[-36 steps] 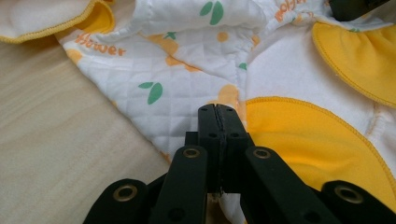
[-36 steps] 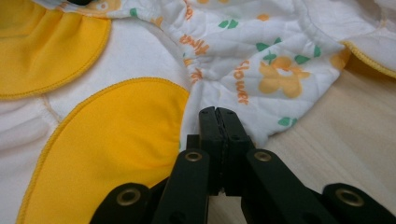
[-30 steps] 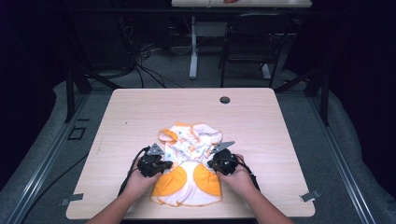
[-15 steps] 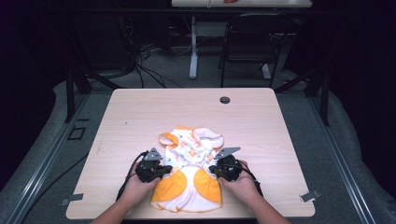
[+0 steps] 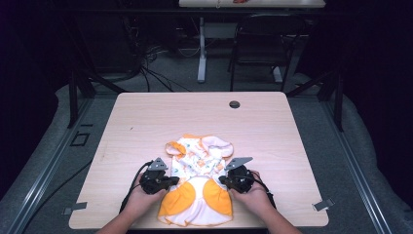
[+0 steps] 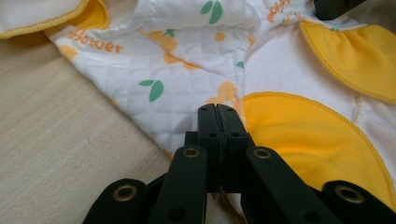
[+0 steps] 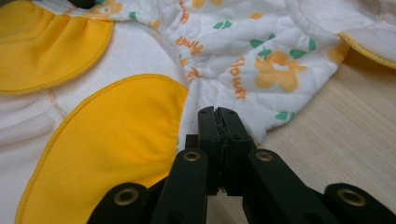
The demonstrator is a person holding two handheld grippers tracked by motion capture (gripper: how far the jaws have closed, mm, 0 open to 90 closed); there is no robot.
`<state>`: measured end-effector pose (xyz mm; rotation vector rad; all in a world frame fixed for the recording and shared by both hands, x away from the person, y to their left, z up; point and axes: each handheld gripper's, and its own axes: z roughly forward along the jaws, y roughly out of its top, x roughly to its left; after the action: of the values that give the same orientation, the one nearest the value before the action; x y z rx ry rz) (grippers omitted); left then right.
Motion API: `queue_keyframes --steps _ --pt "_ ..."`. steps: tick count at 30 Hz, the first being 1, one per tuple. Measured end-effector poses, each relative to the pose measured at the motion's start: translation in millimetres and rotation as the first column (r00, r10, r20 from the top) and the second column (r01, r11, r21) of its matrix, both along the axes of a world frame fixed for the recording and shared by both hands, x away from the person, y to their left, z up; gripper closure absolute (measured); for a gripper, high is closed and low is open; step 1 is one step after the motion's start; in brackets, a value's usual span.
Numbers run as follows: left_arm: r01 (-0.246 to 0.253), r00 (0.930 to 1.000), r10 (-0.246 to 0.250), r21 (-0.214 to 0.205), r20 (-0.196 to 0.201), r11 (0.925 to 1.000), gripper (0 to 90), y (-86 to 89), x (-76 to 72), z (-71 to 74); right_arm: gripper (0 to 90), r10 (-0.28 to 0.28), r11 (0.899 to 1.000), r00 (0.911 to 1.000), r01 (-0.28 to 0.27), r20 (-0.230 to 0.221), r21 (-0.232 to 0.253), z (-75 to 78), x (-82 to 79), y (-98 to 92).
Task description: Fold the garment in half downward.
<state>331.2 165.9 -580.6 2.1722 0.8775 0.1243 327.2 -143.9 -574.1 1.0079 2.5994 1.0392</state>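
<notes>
Your left gripper [image 6: 218, 108] has its jaws clenched tight; whether any cloth is pinched between them is hard to tell. Your right gripper [image 7: 217, 110] is clenched likewise. Both rest against the small white quilted garment with yellow panels and fruit print [image 5: 199, 187], lying near the front edge of the pale wooden table [image 5: 146, 117], its hem overhanging slightly.

I see a small quilted garment [image 5: 198, 187] lying flat on the table, low and centre in the high view. Its upper part is white with orange flowers, green leaves and orange lettering; its lower part spreads into yellow-orange panels reaching the near table edge.
</notes>
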Motion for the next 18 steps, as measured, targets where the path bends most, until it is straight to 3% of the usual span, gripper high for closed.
queue_keyframes --steps 6,12,18 --pt "0.001 0.9999 -0.001 0.003 -0.012 1.0000 85.2 -1.8 -0.1 1.7 85.1 -0.005 1.000 0.9999 0.005 -0.015 -0.004 1.3 -0.4 1.3" --pt "0.016 0.9999 -0.016 0.032 0.000 0.9994 79.7 -13.2 6.0 9.9 84.3 0.032 0.998 0.9994 -0.033 -0.013 -0.057 7.8 3.9 10.4" --pt "0.001 0.9999 -0.001 0.032 0.017 0.9995 74.0 -15.4 19.3 22.3 81.1 0.029 0.999 0.9996 -0.029 -0.007 -0.019 23.0 16.4 13.8"
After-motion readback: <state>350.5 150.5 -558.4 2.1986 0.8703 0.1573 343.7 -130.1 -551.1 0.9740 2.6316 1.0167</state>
